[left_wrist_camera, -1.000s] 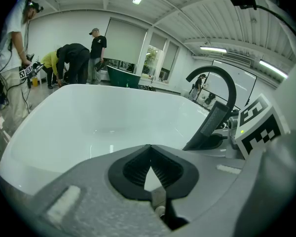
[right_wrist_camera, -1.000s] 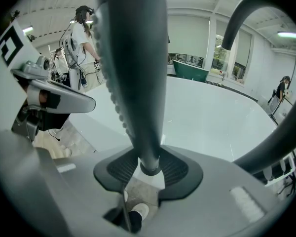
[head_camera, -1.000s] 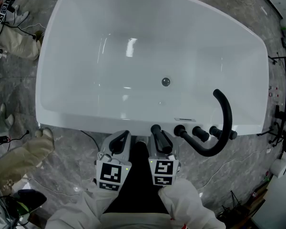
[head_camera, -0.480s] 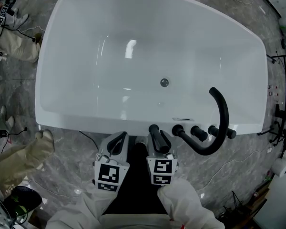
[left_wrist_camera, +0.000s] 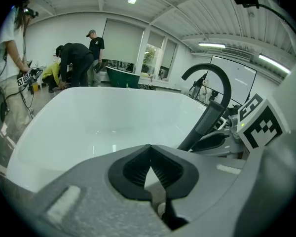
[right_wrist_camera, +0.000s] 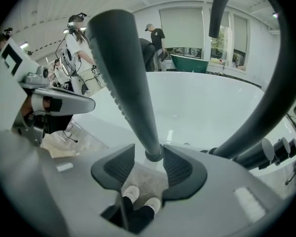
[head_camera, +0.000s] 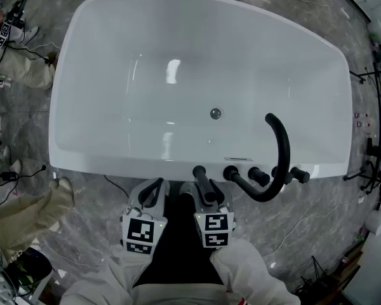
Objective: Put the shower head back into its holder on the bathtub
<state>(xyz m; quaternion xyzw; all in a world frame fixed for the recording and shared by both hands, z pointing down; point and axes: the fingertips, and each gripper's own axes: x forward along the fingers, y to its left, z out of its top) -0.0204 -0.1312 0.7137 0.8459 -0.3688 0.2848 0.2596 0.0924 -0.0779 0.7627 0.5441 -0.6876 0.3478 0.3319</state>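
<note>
The black shower head (head_camera: 201,182) stands upright at the near rim of the white bathtub (head_camera: 114,164). Its long dark handle (right_wrist_camera: 124,78) rises between my right gripper's (right_wrist_camera: 149,158) jaws, which are opening, with small gaps at the pads (right_wrist_camera: 178,166). The ring at its lower end sits at the rim; the holder itself is mostly hidden by the jaws. In the head view my right gripper (head_camera: 206,197) is just below the rim. My left gripper (head_camera: 150,194) hangs beside it, shut with nothing between its pads (left_wrist_camera: 149,154).
A black curved faucet spout (head_camera: 278,151) arches over the rim to the right, with black knobs (head_camera: 258,175) beside it. A drain (head_camera: 214,114) lies in the tub floor. Cables and people's legs (head_camera: 25,205) are on the marble floor at left; people (left_wrist_camera: 79,63) stand beyond the tub.
Both grippers stay at the near rim with the shower head upright at the right one. The view has drifted, so tub and faucet sit slightly further left.
</note>
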